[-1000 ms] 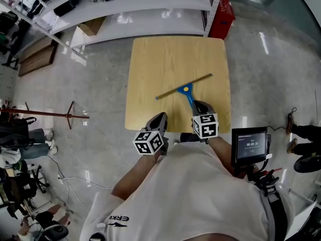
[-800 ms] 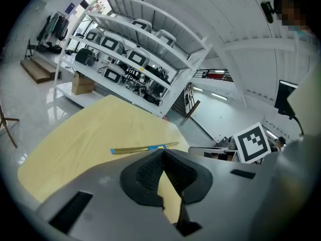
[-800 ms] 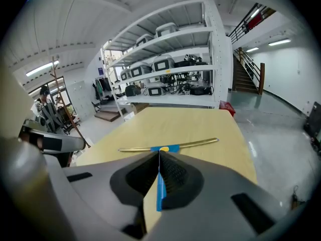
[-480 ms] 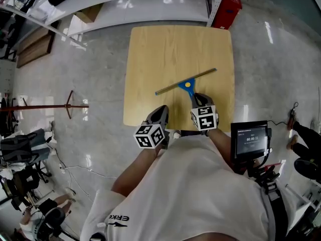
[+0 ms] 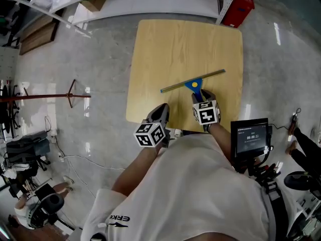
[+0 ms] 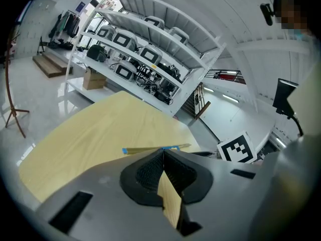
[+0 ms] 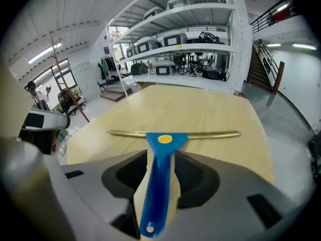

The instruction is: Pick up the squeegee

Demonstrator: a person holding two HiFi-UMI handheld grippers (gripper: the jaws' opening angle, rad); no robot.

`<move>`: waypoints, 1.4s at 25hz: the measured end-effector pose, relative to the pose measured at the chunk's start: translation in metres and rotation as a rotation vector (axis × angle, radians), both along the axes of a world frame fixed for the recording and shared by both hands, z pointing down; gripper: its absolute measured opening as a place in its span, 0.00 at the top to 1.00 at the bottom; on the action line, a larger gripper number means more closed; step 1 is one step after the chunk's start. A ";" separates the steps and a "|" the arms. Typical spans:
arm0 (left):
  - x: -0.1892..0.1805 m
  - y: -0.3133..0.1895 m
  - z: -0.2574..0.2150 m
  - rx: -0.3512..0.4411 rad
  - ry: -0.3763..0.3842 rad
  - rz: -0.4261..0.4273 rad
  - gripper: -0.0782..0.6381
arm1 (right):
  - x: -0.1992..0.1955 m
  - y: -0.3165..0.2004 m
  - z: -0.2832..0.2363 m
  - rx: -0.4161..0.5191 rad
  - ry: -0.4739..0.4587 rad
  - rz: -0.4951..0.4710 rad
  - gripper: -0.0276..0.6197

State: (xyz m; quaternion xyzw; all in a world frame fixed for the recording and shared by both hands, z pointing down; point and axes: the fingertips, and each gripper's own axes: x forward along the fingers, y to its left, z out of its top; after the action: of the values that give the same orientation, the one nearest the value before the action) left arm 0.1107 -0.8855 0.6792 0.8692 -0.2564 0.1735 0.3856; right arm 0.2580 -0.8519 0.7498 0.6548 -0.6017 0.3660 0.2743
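Squeegee (image 5: 193, 83), blue plastic handle (image 7: 154, 195) and long brass-coloured blade (image 7: 210, 133), lies flat on the pale wooden desk (image 5: 170, 44), towards your right. Right claw (image 7: 160, 153) has just been opening; its jaws straddle the handle without pinching. Left claw (image 6: 163, 151) is closed, empty. Step, as judged: the grip. Next: close squarely on the handle, lift level. Only the right gripper view shows the straddle; in the head view the claw itself covers it.

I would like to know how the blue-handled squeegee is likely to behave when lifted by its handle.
Probably stiff and light: the squeegee looks like a slim plastic handle with a thin blade strip. Gripped low on the handle, it may droop bladeward. The right gripper, its jaws just opening, straddles the ribbed handle, which should resist slipping.
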 end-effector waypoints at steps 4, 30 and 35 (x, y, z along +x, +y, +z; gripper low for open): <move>-0.007 0.004 -0.002 -0.004 -0.007 -0.016 0.88 | 0.000 0.004 0.010 -0.026 0.003 -0.009 0.72; -0.018 0.003 -0.009 0.007 -0.019 -0.058 0.88 | 0.005 0.009 0.028 -0.119 0.059 0.009 0.72; -0.025 0.007 -0.015 0.016 -0.016 -0.063 0.88 | 0.001 0.016 0.027 -0.116 0.062 0.007 0.73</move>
State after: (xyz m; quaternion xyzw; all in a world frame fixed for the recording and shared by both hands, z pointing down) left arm 0.0858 -0.8784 0.6647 0.8623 -0.2879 0.1661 0.3820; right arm 0.2590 -0.8361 0.7768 0.6509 -0.5686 0.3806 0.3288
